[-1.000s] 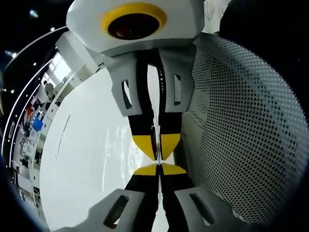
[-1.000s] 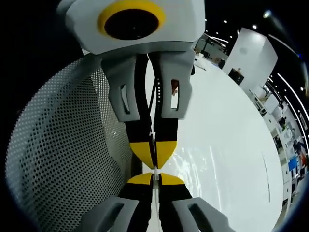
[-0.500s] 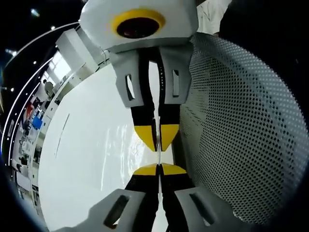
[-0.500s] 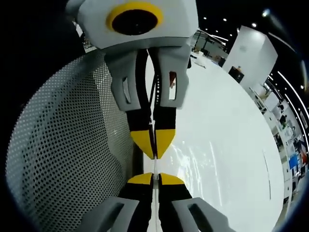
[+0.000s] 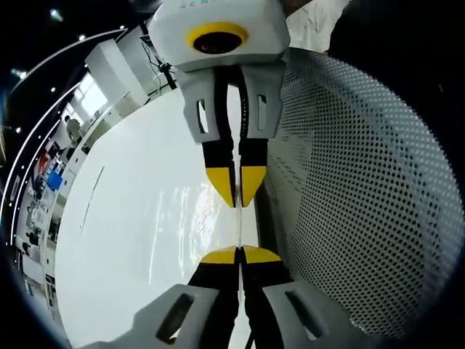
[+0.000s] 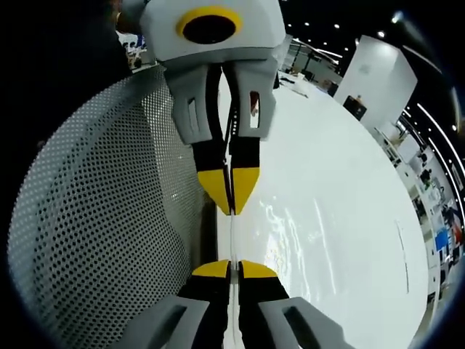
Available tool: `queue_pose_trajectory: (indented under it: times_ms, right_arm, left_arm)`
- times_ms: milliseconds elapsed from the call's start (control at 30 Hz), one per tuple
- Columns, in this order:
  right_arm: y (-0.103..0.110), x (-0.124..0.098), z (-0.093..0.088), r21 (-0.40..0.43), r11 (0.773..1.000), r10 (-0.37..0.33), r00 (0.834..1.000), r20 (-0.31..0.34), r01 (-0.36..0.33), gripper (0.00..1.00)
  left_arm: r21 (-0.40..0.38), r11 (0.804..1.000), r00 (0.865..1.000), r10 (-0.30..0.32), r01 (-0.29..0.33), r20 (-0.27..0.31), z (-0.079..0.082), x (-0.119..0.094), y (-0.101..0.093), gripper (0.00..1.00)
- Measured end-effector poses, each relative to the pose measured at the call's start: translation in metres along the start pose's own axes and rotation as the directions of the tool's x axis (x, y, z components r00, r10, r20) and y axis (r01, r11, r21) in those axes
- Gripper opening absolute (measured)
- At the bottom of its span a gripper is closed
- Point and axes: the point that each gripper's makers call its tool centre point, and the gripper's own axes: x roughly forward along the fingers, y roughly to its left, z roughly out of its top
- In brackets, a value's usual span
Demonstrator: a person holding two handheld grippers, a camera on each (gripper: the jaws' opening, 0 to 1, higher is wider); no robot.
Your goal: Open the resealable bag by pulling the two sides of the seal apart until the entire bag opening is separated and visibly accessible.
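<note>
Left gripper view: white desk (image 5: 131, 240) under everything; perforated mesh panel (image 5: 363, 196) alongside, on right of view. Resealable bag (image 5: 237, 229), clear, seen edge-on as thin film spanning gap between the two tools. Left hand-held gripper (image 5: 240, 256) pinched on one lip; right hand-held gripper (image 5: 237, 190) opposite, tips facing, pinched on other lip. Judgement: opposed grips let hands pull seal apart. Right gripper view: same film (image 6: 232, 236), both pairs of jaws pressed together. Opening itself not discernible.
</note>
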Motion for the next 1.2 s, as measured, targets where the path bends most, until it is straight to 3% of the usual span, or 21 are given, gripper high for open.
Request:
queue_pose_trajectory:
  times_ms: [1200]
  right_arm:
    - [-0.009, -0.01, -0.024, 0.055, 0.998, -0.025, 0.999, -0.047, 0.028, 0.0]
  left_arm:
    - [-0.032, 0.999, 0.999, 0.036, -0.037, -0.035, -0.02, -0.009, 0.011, 0.0]
